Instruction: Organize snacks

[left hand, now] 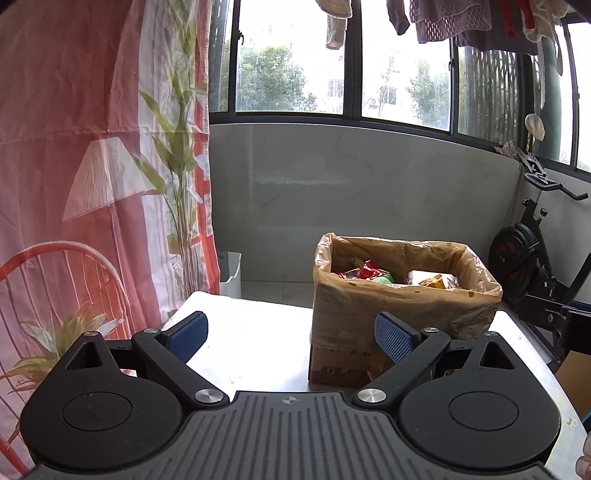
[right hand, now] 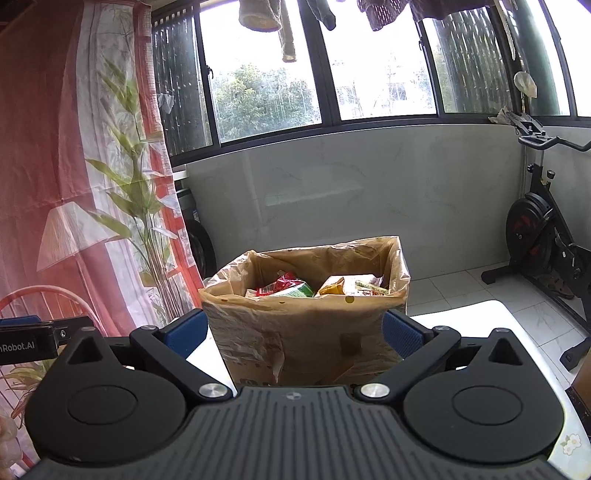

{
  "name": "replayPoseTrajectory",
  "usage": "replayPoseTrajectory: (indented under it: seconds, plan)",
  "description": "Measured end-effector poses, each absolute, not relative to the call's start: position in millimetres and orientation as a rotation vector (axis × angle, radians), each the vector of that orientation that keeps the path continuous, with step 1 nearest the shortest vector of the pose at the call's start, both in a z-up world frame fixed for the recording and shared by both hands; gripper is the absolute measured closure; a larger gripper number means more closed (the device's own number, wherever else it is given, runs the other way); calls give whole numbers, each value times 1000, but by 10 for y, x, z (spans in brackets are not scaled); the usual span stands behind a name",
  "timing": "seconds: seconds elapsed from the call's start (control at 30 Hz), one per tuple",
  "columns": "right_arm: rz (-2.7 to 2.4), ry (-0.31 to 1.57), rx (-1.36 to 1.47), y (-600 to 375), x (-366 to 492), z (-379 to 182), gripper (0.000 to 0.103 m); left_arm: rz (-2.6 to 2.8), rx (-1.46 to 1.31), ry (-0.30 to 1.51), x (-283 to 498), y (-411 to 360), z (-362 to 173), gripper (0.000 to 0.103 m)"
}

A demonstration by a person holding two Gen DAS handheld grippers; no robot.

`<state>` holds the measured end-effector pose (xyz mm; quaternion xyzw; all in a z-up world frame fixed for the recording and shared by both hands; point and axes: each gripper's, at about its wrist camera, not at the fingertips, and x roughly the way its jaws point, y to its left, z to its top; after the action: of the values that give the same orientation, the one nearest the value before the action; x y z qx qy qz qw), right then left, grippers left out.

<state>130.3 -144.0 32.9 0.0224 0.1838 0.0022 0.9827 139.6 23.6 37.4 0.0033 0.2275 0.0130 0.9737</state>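
A cardboard box lined with a brown plastic bag (left hand: 402, 306) stands on a white table (left hand: 251, 339); it also shows in the right wrist view (right hand: 295, 332). Inside lie several snack packs: a red one (left hand: 364, 272) (right hand: 282, 285), a green one (right hand: 299, 291) and yellow ones (left hand: 436, 282) (right hand: 334, 286). My left gripper (left hand: 291, 332) is open and empty, just left of and in front of the box. My right gripper (right hand: 295, 336) is open and empty, its blue pads (right hand: 400, 334) standing apart on either side of the box, close before it.
A red and white printed curtain (left hand: 92, 166) hangs at the left. An exercise bike (right hand: 546, 236) stands at the right on the tiled floor. A grey wall and windows lie behind, with laundry (left hand: 472, 22) hanging above. A white bin (left hand: 231, 275) stands beyond the table.
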Motion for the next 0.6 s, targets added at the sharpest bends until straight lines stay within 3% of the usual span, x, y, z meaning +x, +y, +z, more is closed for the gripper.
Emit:
replayPoseTrajectory:
  seconds: [0.6]
  plan:
    - [-6,346,35,-1489,1258,316,0,46,24,450,1384,225,352,5]
